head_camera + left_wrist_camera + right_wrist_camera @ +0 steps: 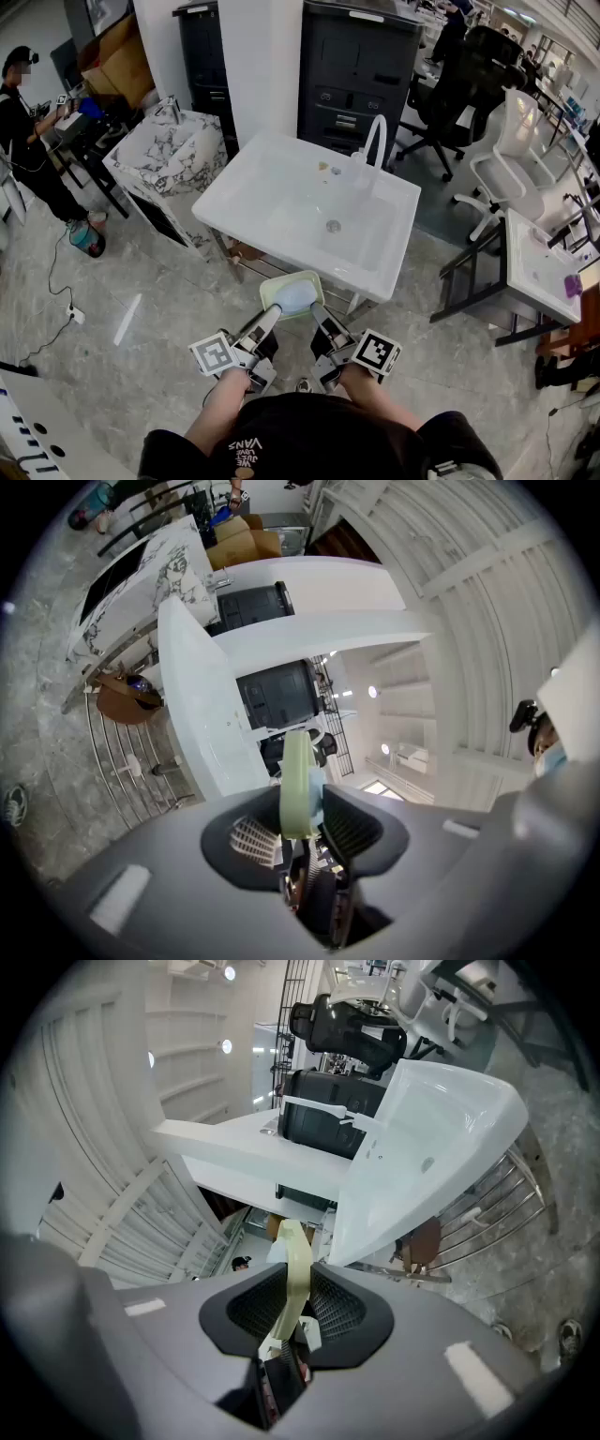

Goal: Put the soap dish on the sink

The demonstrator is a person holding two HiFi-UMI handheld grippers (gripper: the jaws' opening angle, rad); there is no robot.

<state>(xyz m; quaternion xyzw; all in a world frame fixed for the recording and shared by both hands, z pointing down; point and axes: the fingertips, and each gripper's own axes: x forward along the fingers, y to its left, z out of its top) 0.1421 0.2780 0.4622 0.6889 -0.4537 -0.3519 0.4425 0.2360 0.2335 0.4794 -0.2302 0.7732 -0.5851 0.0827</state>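
My left gripper (269, 319) and right gripper (321, 321) both clamp the dish (292, 293) by its edges, near the sink (228, 202)

Bright, even indoor light; soft shadows. Ceiling lamps (226, 1046) glare. Gripper views: heavy fisheye warp, black corners, foreground blurred.

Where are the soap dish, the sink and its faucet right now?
soap dish (292, 296): head view, on its pale blue inside.
sink (228, 181): head view, on the left rim.
faucet (378, 118): head view, on the top of its arch.
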